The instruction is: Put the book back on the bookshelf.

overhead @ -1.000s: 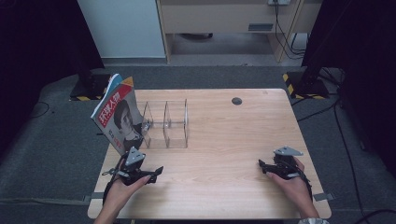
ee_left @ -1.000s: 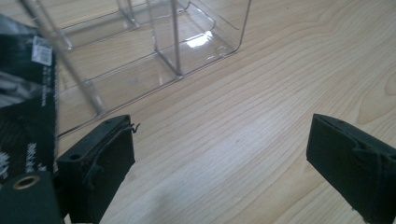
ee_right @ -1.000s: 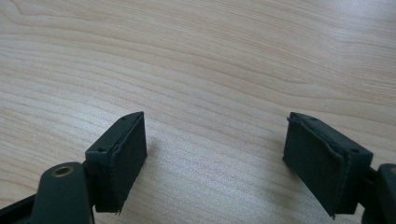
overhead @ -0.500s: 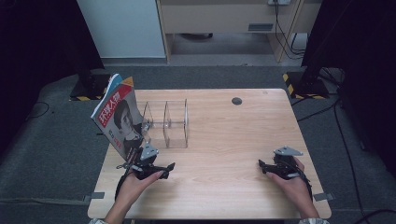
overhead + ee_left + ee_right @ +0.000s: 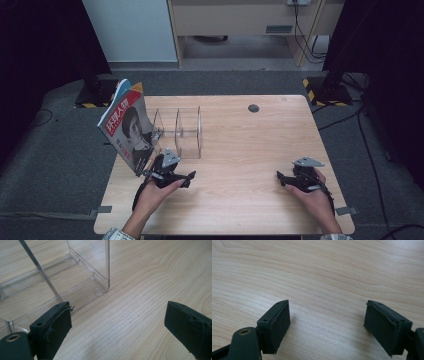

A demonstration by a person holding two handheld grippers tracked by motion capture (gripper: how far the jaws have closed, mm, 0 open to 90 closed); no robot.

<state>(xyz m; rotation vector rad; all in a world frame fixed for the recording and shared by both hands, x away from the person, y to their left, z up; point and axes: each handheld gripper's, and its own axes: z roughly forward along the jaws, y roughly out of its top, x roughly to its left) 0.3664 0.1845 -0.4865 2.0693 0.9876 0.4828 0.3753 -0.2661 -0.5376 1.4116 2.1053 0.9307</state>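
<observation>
Wooden table (image 5: 240, 150), light grain, sits on a grey carpet floor (image 5: 60, 165). Clear acrylic rack (image 5: 177, 131) with upright dividers stands on the left half of the table, toward the far side. Magazine (image 5: 127, 131) with a red cover and a printed face leans tilted at the rack's left end, its lower corner down at the table's left edge. Small dark round disc (image 5: 253, 108) lies on the table near the far edge, well apart from the rack

Left tool (image 5: 186, 179) held in the left hand (image 5: 156, 192) at the near left, just near of the rack, pointing right. Its jaws stand wide apart, nothing between them. In the left gripper view the rack's near corner (image 5: 98, 291) sits just beyond the left jaw, bare wood between the jaws; whether the jaw touches the rack, cannot tell

Right tool (image 5: 281, 177) held in the right hand (image 5: 312, 197) at the near right, well apart from the rack, pointing left. Jaws wide apart as well, only bare table (image 5: 324, 290) between them in the right gripper view, holding nothing. Grey three-cornered plate tops each tool
</observation>
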